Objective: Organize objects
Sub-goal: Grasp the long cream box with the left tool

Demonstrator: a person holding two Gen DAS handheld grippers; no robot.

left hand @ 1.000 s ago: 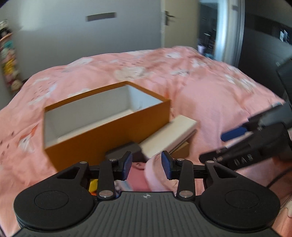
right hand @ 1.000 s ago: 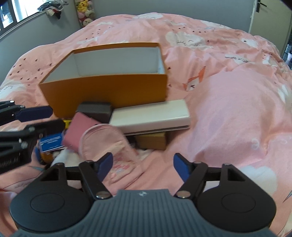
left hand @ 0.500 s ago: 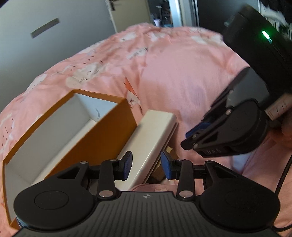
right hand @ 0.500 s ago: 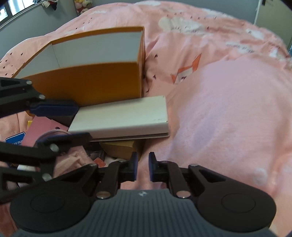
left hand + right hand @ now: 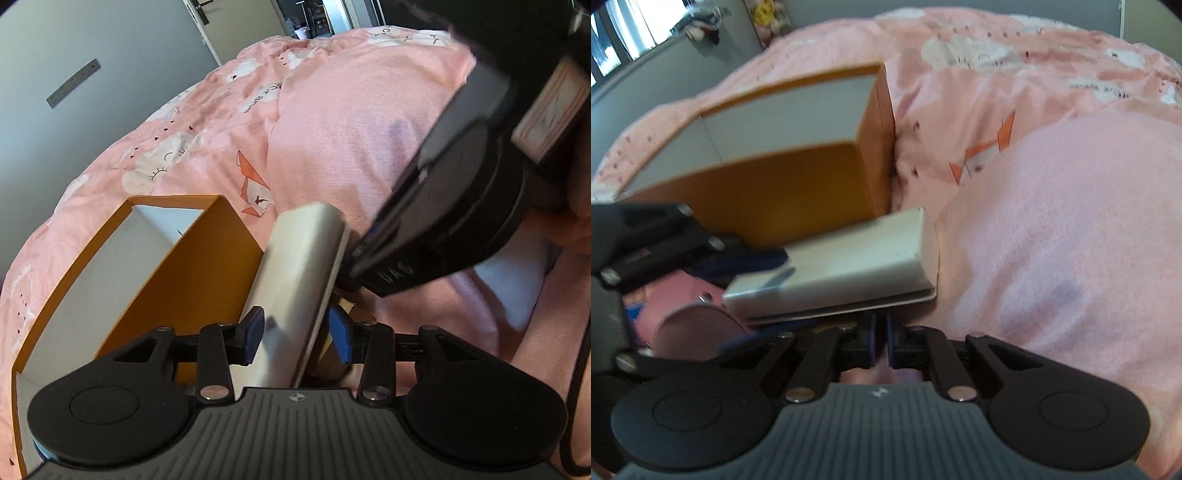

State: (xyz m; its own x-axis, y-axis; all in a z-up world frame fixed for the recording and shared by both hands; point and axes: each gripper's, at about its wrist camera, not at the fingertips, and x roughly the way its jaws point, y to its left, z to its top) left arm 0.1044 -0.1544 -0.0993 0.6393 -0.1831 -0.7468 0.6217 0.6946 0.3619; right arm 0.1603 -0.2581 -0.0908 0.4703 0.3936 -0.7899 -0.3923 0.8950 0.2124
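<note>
Item one: your left gripper (image 5: 297, 338), blue pads either side of the long white box (image 5: 303, 273), jaws narrowed around it; whether they actually press it is blurred, so you cannot tell. White box: lying on the pink bed (image 5: 1052, 229) just beside the open orange box (image 5: 192, 273), apparently resting on a small tan box (image 5: 345, 306). Your right gripper (image 5: 880, 341): jaws nearly together, holding nothing, just below the white box's near edge. Pink pouch (image 5: 698, 332): low left in the right wrist view.
</note>
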